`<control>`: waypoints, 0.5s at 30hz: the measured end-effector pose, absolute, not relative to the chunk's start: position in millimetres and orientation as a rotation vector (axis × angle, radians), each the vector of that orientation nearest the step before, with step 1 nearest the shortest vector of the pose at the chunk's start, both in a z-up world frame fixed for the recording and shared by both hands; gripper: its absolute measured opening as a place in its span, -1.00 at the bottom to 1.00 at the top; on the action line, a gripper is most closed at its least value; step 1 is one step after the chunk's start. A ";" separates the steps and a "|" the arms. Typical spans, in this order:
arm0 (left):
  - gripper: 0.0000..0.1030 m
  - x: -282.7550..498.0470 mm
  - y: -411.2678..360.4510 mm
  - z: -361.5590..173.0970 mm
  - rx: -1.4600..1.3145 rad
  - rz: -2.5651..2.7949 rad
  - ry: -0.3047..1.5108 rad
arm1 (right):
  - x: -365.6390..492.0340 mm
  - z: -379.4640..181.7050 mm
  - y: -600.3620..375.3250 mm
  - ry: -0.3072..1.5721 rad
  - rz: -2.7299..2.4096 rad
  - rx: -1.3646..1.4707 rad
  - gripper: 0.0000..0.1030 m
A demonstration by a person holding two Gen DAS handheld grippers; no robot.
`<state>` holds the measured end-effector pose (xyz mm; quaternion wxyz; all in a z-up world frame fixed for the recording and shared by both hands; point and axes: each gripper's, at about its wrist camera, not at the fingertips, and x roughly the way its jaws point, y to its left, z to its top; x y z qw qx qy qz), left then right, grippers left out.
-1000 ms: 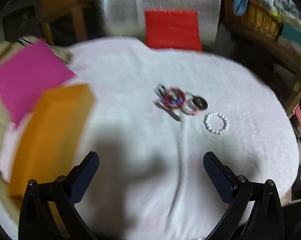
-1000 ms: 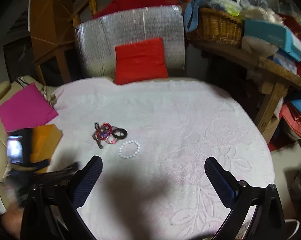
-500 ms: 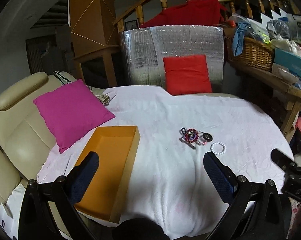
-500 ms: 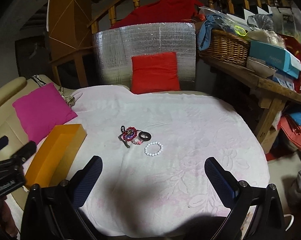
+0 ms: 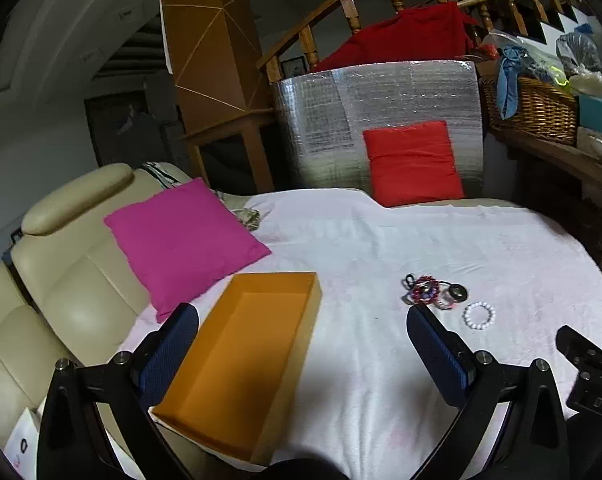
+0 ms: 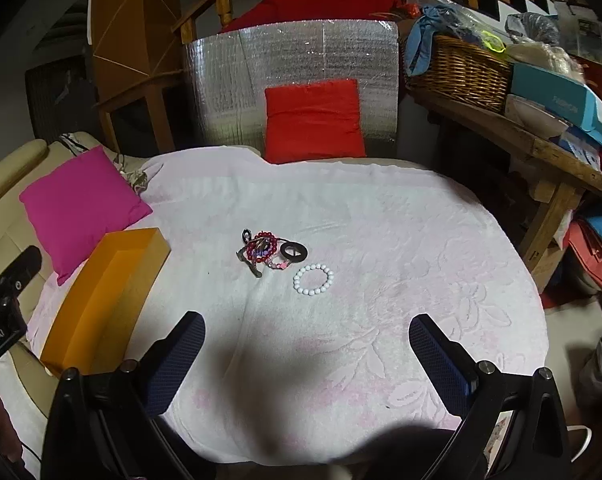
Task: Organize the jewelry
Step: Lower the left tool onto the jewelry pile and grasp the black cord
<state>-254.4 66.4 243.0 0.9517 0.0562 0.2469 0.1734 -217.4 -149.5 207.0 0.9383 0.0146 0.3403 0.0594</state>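
Observation:
A small heap of jewelry [image 6: 263,252], with red and purple bead bracelets and a black ring [image 6: 294,251], lies mid-table on the white cloth. A white bead bracelet [image 6: 313,279] lies just right of it. The heap [image 5: 425,290] and white bracelet [image 5: 479,315] also show in the left wrist view. An open, empty orange box [image 5: 253,356] sits at the table's left edge, also in the right wrist view [image 6: 105,288]. My left gripper [image 5: 301,352] is open and empty, near the box. My right gripper [image 6: 305,356] is open and empty, well short of the jewelry.
A pink cushion [image 5: 181,236] rests on the beige sofa [image 5: 61,280] at the left. A red cushion [image 6: 313,120] leans on a silver panel behind the table. A wooden shelf with a wicker basket [image 6: 457,68] and boxes stands at the right.
Both grippers have pulled back and up from the table, so more of the room shows. The left view now takes in the whole orange box. The jewelry has not moved.

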 end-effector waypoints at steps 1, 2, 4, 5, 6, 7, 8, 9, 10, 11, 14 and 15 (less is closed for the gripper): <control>1.00 -253.7 67.3 242.7 0.104 0.346 0.506 | -215.8 207.2 -150.7 0.694 0.116 0.030 1.00; 1.00 -252.9 68.7 242.8 0.087 0.334 0.510 | -214.3 207.3 -151.9 0.693 0.110 0.030 1.00; 1.00 -251.6 69.8 243.1 0.072 0.328 0.511 | -211.1 208.0 -153.0 0.690 0.099 0.028 1.00; 1.00 -250.2 69.6 243.1 0.069 0.329 0.511 | -209.7 208.1 -154.3 0.688 0.093 0.027 1.00; 1.00 -249.2 69.9 243.0 0.067 0.329 0.511 | -208.6 208.0 -154.3 0.688 0.092 0.027 1.00; 1.00 -248.1 70.0 242.9 0.064 0.329 0.511 | -207.1 207.8 -155.2 0.689 0.091 0.030 1.00; 1.00 -247.3 70.4 242.7 0.060 0.331 0.510 | -205.6 207.5 -155.9 0.690 0.091 0.033 1.00; 1.00 -247.2 70.5 242.7 0.057 0.329 0.509 | -204.4 207.7 -155.8 0.690 0.090 0.035 1.00; 1.00 -246.7 71.1 242.5 0.052 0.325 0.511 | -203.4 207.5 -155.3 0.690 0.091 0.035 1.00; 1.00 -246.3 71.7 242.2 0.049 0.322 0.512 | -202.3 207.1 -154.3 0.691 0.093 0.032 1.00; 1.00 -243.9 70.0 240.4 0.055 0.326 0.521 | -199.9 204.7 -151.5 0.695 0.100 0.024 1.00; 1.00 -242.7 69.3 240.1 0.059 0.327 0.522 | -199.6 203.7 -150.3 0.697 0.101 0.022 1.00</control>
